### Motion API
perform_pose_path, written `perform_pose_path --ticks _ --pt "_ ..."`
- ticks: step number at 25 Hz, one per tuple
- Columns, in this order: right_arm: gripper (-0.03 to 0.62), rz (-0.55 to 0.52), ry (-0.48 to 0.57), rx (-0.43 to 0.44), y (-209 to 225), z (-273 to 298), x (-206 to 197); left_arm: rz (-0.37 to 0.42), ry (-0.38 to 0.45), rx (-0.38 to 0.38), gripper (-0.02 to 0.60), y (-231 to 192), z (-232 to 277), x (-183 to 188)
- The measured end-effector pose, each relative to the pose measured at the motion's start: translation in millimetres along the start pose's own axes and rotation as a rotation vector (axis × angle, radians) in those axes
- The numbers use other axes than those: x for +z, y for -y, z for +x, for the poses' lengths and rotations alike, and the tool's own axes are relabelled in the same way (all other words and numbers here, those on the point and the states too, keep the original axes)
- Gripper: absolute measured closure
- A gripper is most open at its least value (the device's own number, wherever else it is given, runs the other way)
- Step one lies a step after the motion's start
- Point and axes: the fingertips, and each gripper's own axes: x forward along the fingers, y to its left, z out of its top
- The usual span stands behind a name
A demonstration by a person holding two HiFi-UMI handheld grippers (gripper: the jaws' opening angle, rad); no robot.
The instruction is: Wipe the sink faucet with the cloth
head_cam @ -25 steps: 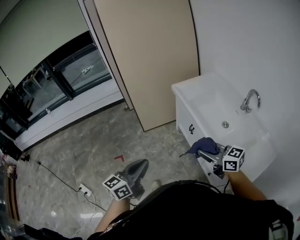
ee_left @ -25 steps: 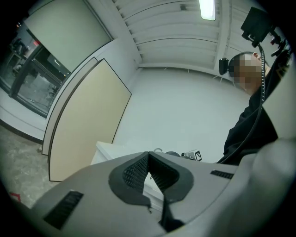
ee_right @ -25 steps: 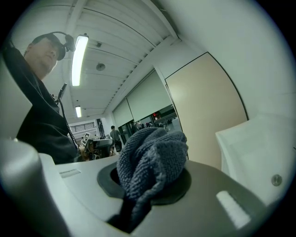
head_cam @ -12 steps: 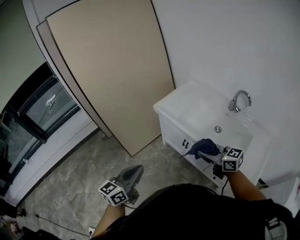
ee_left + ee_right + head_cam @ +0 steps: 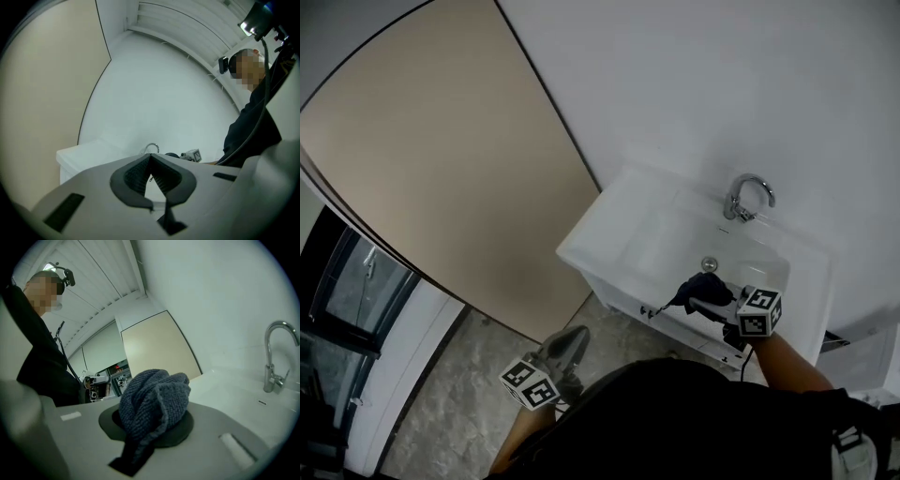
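Grey left tool (image 5: 150, 163), dark ribbed pads (image 5: 134, 178), grey right tool (image 5: 698, 302), black-white marker cubes (image 5: 758, 312), black top (image 5: 675, 422)

Right gripper (image 5: 151, 425): pads buried under bunched cloth (image 5: 154, 399). In left gripper view, faucet (image 5: 151, 147) base hidden behind jaws, only arch showing at 12 o'clock. Head view: window (image 5: 337, 309) cut off at 9 o'clock edge; sink cabinet (image 5: 614, 298) front partly behind person's torso (image 5: 675, 422).

Faucet (image 5: 747, 197) at back of sink (image 5: 623, 234), cloth (image 5: 705, 289) near its front, door (image 5: 441, 169) at left
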Motion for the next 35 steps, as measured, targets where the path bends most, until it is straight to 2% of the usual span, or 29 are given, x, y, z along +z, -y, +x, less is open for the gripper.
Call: perform_pose_path --ticks 5,10,14,18,20,26,30,32,35 --pt "0.530 -0.007 0.019 -0.009 80.8 -4.6 31.0 0.045 -0.050 -0.047 0.581 -19.7 100.2 36.4" --pt "0.530 0.051 0.068 -0.112 143.0 -32.1 32.6 0.015 -0.160 -0.159 0.581 -32.0 191.8 37.2" --pt "0.530 0.122 0.127 -0.267 179.8 -69.1 21.1 -0.009 -0.240 -0.288 0.581 -36.8 257.2 28.9" --pt "0.530 0.154 0.149 -0.404 195.7 -87.0 17.7 -0.002 -0.281 -0.417 0.581 -41.2 299.4 34.4" --pt "0.530 0.172 0.151 -0.501 201.9 -97.6 19.8 -0.004 -0.313 -0.501 0.581 -45.3 320.6 36.5" --pt "0.530 0.274 0.127 -0.737 225.3 -103.5 10.7 -0.007 -0.401 -0.658 0.581 -81.9 352.2 48.0" --pt "0.530 0.307 0.043 -0.894 256.0 -128.7 -17.6 -0.006 -0.441 -0.670 0.581 -93.9 367.8 48.2" --pt "0.530 0.289 -0.009 -0.937 281.1 -147.8 -26.3 -0.030 -0.434 -0.661 0.581 -88.0 373.0 47.3" --pt "0.530 0.224 -0.132 -0.966 328.6 -168.9 -39.4 -0.056 -0.442 -0.602 0.581 -85.1 383.7 37.5"
